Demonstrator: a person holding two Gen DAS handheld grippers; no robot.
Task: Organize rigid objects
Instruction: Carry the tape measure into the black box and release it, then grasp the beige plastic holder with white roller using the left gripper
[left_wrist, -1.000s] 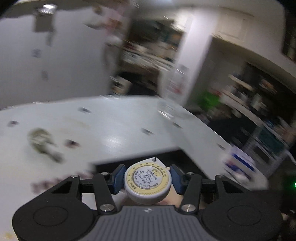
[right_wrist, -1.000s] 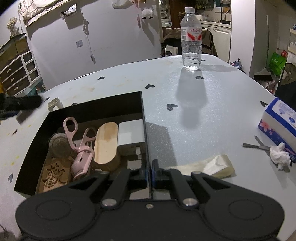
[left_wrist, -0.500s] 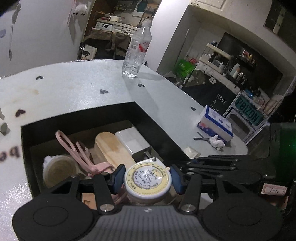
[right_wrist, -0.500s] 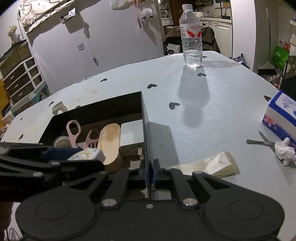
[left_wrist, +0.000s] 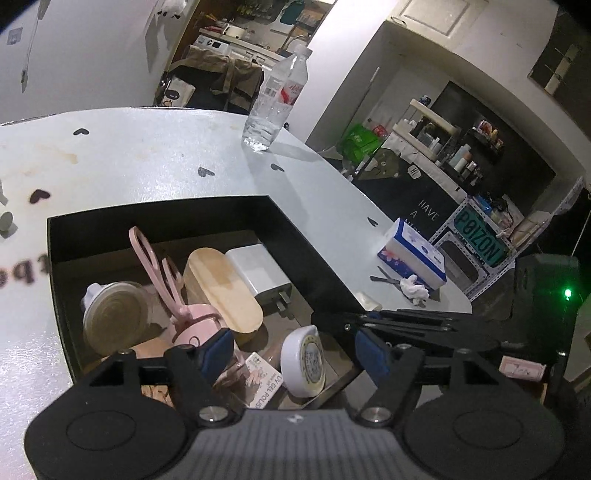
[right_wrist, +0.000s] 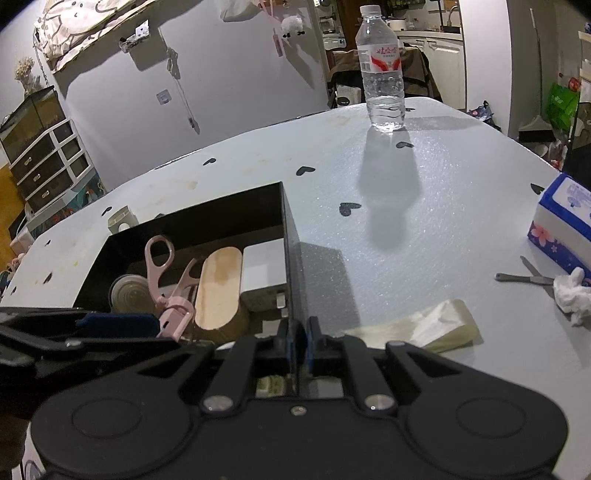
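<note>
Left wrist view: the left gripper (left_wrist: 295, 350) hangs over the near end of the black box (left_wrist: 162, 210) with its blue-padded jaws spread wide and nothing between them. The round tape measure (left_wrist: 303, 360) stands on its edge on the box floor, in the gap between the fingers but touching neither, tilted against the near wall beside a small labelled packet (left_wrist: 263, 376). Further in lie the pink scissors (left_wrist: 155, 266), a wooden oval case (left_wrist: 221, 291), a white charger (left_wrist: 258, 273) and a round spool (left_wrist: 110, 321). Half a second ago the tape measure was clamped flat between the pads; now it is released and lies in the box.

Right wrist view: the right gripper (right_wrist: 298, 339) pinches the box's right wall (right_wrist: 291, 258) between nearly closed jaws, as it did in the earlier frames. The tape measure is hidden here. The left gripper's dark finger (right_wrist: 114, 323) reaches in from the left, lower than before. A water bottle (right_wrist: 382, 74) stands far back on the table (right_wrist: 424, 192).
</note>
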